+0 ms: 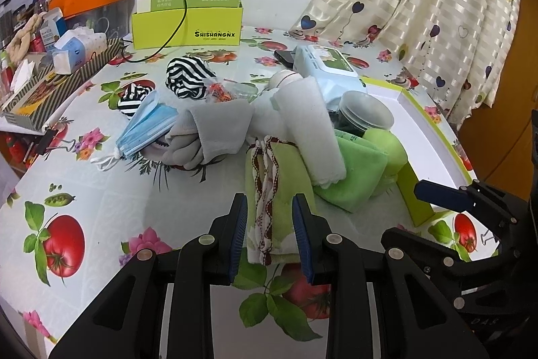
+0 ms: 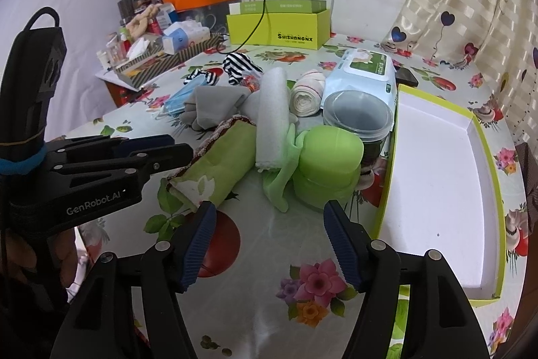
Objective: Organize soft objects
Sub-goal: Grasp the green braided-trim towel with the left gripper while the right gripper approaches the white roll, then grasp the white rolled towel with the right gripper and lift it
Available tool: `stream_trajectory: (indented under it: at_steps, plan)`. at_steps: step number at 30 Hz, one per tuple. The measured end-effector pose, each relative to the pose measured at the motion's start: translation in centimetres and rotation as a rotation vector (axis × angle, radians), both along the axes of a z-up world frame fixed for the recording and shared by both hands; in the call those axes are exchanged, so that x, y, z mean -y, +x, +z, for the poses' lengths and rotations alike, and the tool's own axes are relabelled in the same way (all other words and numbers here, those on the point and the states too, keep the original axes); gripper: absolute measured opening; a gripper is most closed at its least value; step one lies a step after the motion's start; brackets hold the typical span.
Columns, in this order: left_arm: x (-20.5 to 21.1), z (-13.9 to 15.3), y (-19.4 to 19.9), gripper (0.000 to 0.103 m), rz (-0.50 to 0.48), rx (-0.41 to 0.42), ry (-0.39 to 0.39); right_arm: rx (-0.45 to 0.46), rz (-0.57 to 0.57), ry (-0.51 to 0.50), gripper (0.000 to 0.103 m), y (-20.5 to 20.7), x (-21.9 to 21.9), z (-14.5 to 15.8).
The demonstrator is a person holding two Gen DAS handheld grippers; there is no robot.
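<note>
A table under a tomato-and-flower oilcloth (image 1: 101, 190) holds a crowded heap of soft things. At far left sits a striped tray (image 1: 60, 79) of clutter, with a lime box (image 1: 186, 26) lettered SHISHANGNX behind it against the wall. Moving right: 2 black-and-white striped socks (image 1: 186, 78), a blue face mask (image 1: 148, 127), and a grey cloth (image 1: 215, 130) bunched beside it. A rolled white towel (image 1: 309, 127) leans across the heap, its lower end resting on a folded green towel (image 1: 356, 170). Behind them are a pack of wet wipes (image 1: 329, 69) and a clear lidded tub (image 1: 366, 113). At far right lies a shallow white tray with a lime rim (image 2: 437, 177).

The left gripper (image 1: 269, 234) has its blue pads on either side of a rolled green cloth with brown trim (image 1: 269, 190), and appears to pinch its near end, though contact is hard to confirm. The right gripper (image 2: 269, 244) has nothing between its pads, which are set wide; it hovers over bare oilcloth just short of a green silicone piece (image 2: 322, 164), with the white tray to its right.
</note>
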State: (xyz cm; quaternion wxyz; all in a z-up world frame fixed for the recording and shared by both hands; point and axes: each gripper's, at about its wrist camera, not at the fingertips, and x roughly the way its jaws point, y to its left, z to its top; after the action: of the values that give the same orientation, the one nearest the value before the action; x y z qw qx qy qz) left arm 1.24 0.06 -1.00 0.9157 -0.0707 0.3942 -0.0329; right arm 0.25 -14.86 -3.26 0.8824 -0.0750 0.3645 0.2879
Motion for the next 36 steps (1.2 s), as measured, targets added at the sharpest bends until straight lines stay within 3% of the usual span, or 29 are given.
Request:
stream_trajectory:
  at_steps: [12,14,16,36]
  plan:
    - [0.4,-0.4,0.9,0.029,-0.035,-0.011,-0.016,0.004,-0.016,-0.007,0.067,0.3,0.2,0.1]
    - [0.6,-0.5,1.1,0.046,-0.051,-0.016,-0.023,0.003,-0.019,-0.010,0.067,0.5,0.3,0.2]
    - [0.8,-0.7,1.2,0.049,-0.064,-0.021,-0.033,0.002,-0.021,-0.013,0.067,0.6,0.3,0.2]
    - [0.9,-3.6,3.0,0.049,-0.080,-0.090,-0.011,0.008,-0.054,-0.034,0.067,1.6,0.7,0.5]
